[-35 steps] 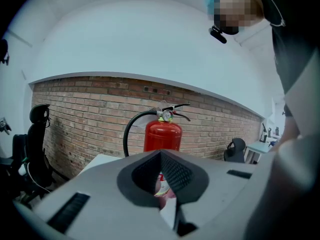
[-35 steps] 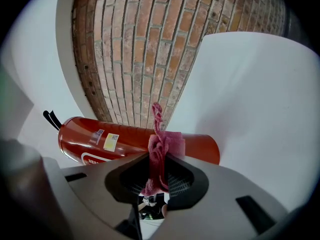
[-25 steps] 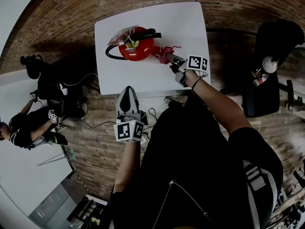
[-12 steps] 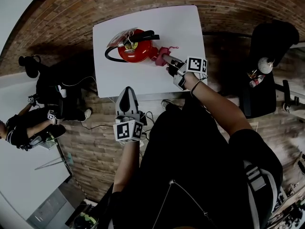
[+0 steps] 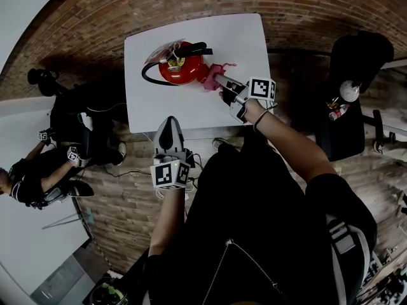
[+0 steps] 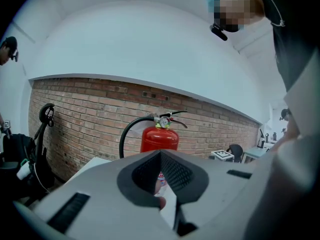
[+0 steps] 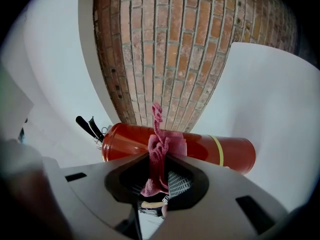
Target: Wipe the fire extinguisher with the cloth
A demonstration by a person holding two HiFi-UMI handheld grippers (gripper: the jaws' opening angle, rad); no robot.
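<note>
A red fire extinguisher (image 5: 180, 67) with a black hose and handle stands upright on the white table (image 5: 241, 40); it also shows in the left gripper view (image 6: 159, 136) and fills the middle of the right gripper view (image 7: 200, 149). My right gripper (image 5: 219, 79) is shut on a pink cloth (image 5: 213, 72) and holds it against the extinguisher's right side; the cloth (image 7: 159, 154) sticks up from the jaws. My left gripper (image 5: 168, 129) hovers at the table's near edge, jaws together, nothing in them.
The small white table stands on a brick floor. A black office chair (image 5: 353, 88) is off to the right. Another person (image 5: 38, 170) sits at the left with dark gear and cables nearby.
The right gripper with the cloth has shifted left, closer against the extinguisher's side. The left gripper has stayed where it was.
</note>
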